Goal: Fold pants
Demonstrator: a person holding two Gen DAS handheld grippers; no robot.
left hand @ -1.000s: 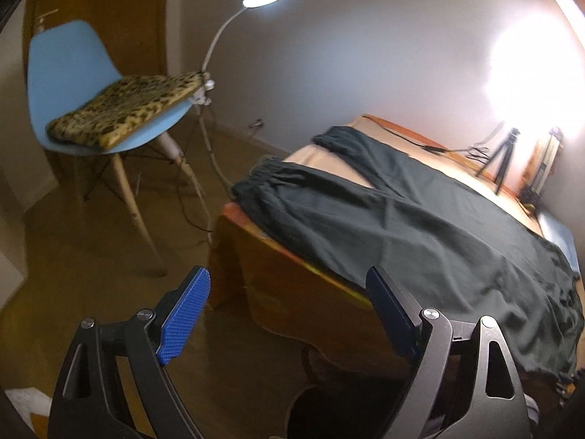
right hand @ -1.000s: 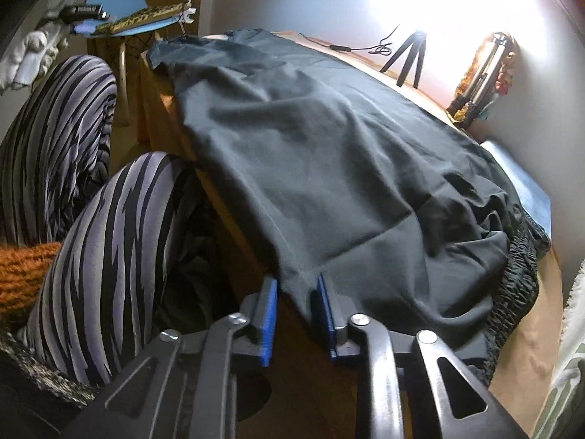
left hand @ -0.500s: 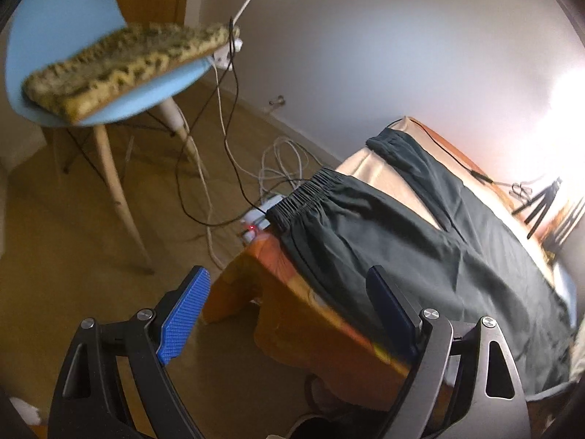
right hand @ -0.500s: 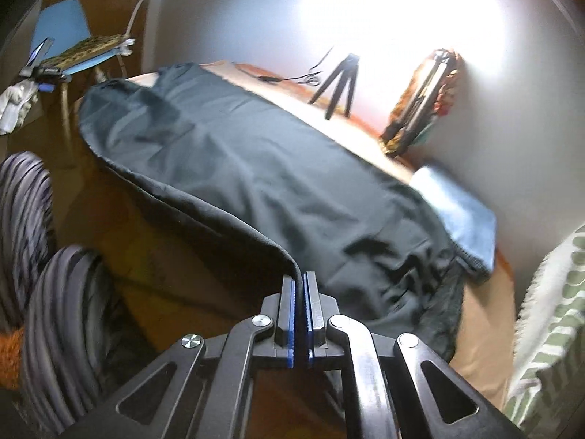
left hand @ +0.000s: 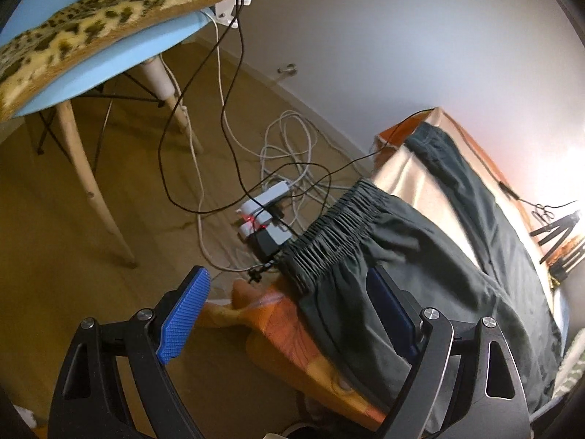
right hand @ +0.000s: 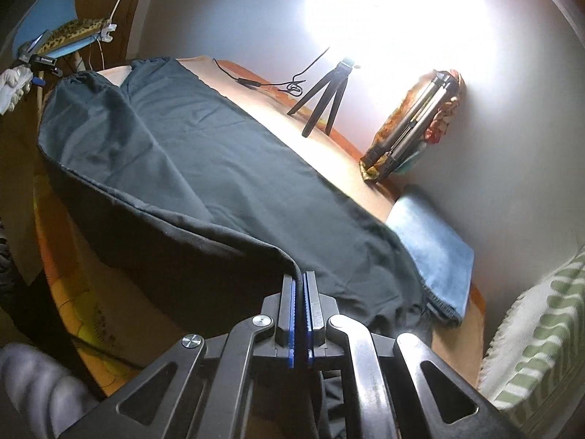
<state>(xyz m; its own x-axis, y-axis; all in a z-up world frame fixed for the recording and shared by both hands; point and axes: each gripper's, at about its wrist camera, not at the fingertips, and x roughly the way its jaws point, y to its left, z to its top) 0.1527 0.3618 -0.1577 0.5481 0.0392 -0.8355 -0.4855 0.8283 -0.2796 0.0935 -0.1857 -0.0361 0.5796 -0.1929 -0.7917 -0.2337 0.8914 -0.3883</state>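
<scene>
both pants (right hand: 204, 168) legs run lengthwise along table; right gripper (right hand: 299, 285) pinches hem, left gripper (left hand: 289, 314) wide.

Orange-covered table (right hand: 369, 197) bears dark pants (right hand: 226, 168), small tripod (right hand: 325, 98), folded blue cloth (right hand: 431, 245).

dark pants (right hand: 204, 168) spread flat, one edge lifted.

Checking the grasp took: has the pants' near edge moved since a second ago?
Yes. The pants' edge, pinched in the right gripper, has lifted off the table toward the tripod.
</scene>
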